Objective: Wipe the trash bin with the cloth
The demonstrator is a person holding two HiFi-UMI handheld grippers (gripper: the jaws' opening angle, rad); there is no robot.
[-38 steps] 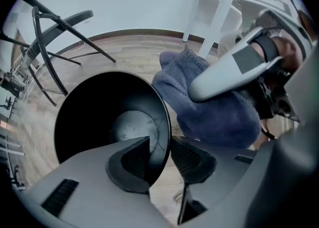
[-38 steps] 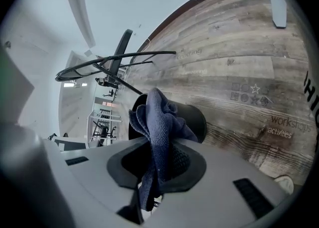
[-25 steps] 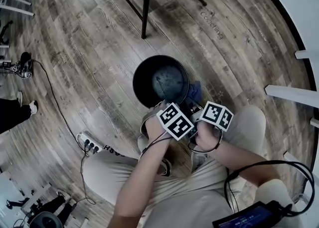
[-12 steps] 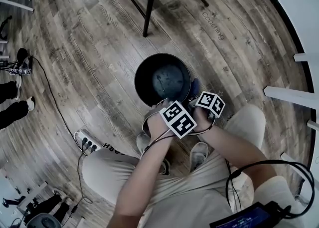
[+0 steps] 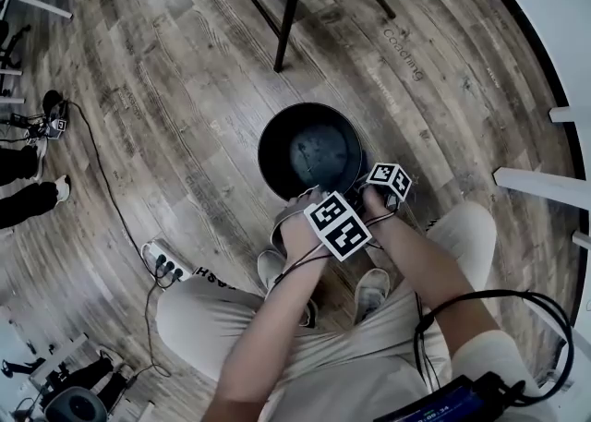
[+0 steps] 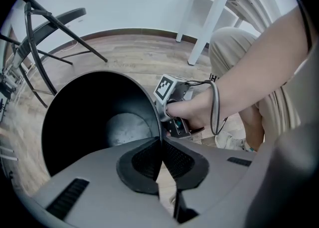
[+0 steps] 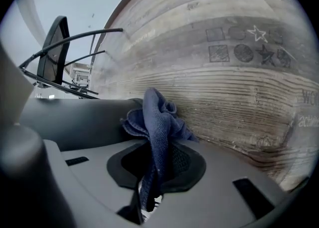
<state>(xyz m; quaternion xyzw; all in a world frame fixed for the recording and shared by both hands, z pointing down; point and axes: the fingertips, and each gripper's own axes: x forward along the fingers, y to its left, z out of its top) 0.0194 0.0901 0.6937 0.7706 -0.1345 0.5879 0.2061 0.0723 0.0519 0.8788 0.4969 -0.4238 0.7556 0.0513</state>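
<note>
A black round trash bin [image 5: 309, 152] stands on the wooden floor in front of the person's knees. My left gripper [image 5: 307, 197] is at its near rim, pointing steeply down. In the left gripper view the thin rim [image 6: 158, 122] runs between the pads and my left gripper [image 6: 160, 159] is shut on it. My right gripper [image 7: 158, 159] is shut on a dark blue cloth [image 7: 157, 119], bunched against the bin's outer wall [image 7: 75, 119] low near the floor. Its marker cube [image 5: 390, 178] shows beside the bin's right side, and also in the left gripper view [image 6: 165, 87].
A black chair's legs [image 5: 286, 23] stand beyond the bin. A white power strip [image 5: 164, 263] with a cable lies at the left. White furniture [image 5: 545, 180] lines the right side. The person's shoes [image 5: 369, 286] are just behind the bin. Another person's feet [image 5: 28, 198] are at far left.
My right gripper has sunk down along the bin's right side with the cloth in it. The left gripper has stayed on the rim.
</note>
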